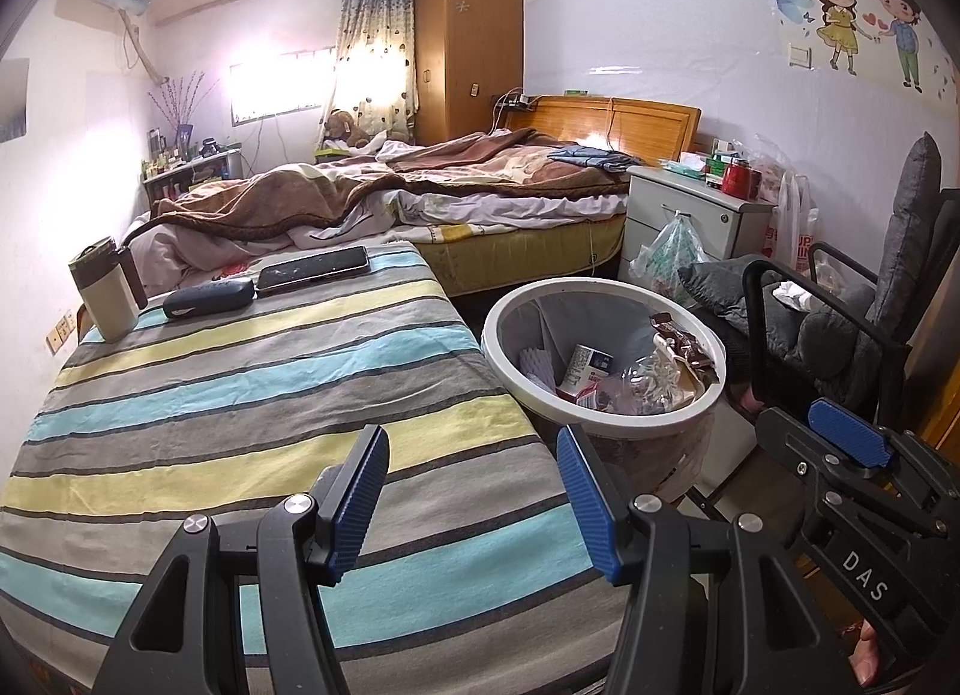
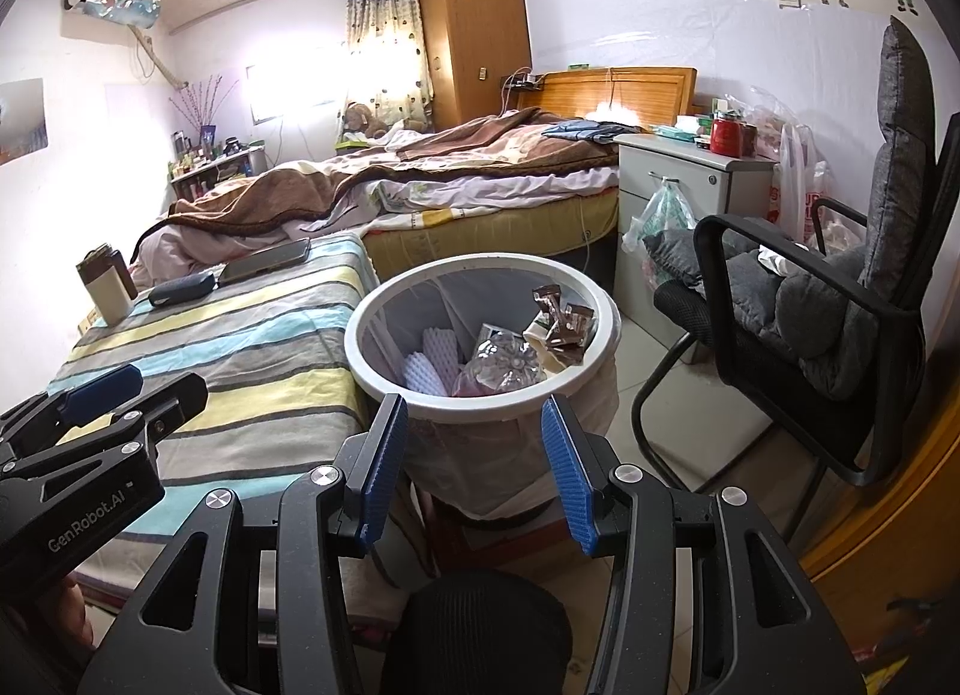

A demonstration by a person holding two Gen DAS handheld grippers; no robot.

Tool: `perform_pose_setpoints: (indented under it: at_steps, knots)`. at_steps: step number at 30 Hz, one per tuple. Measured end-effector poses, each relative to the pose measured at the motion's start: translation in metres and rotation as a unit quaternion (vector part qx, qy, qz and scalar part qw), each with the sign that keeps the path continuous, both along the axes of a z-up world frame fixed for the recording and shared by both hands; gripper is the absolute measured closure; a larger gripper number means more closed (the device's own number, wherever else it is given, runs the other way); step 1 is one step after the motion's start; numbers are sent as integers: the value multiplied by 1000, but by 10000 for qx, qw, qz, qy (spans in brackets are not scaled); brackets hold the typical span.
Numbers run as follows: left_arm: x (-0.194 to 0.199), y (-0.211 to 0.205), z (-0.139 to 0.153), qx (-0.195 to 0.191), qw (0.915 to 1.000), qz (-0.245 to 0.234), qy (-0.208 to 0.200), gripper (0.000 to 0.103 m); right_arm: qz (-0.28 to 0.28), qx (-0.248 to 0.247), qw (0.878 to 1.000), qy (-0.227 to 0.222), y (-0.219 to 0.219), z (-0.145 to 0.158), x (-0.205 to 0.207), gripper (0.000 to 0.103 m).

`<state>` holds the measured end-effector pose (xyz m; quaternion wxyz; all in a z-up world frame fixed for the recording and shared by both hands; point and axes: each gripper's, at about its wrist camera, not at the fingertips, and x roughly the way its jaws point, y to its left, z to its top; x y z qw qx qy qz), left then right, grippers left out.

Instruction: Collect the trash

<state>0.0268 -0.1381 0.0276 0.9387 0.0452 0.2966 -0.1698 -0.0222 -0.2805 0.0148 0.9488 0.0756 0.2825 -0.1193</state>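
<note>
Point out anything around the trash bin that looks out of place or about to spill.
The brown snack wrappers sit piled against the far right rim of the trash bin, riding level with the edge rather than down inside; they might slide out. Nothing looks spilled on the floor.

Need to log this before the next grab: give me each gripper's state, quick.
Left gripper: open, holding nothing, over the striped cloth.
Right gripper: open, holding nothing, in front of the bin.

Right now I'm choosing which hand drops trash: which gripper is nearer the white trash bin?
Right. The right gripper hangs open directly in front of the white trash bin. The left gripper, also open, sits over the striped cloth beside it.
</note>
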Motion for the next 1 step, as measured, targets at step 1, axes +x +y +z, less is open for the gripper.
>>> perform_pose_setpoints:
  at_steps: [1]
  knots:
    - [0,0,0,4,10000,0,0,45,-6,0,10000,3,-1,0,0,54]
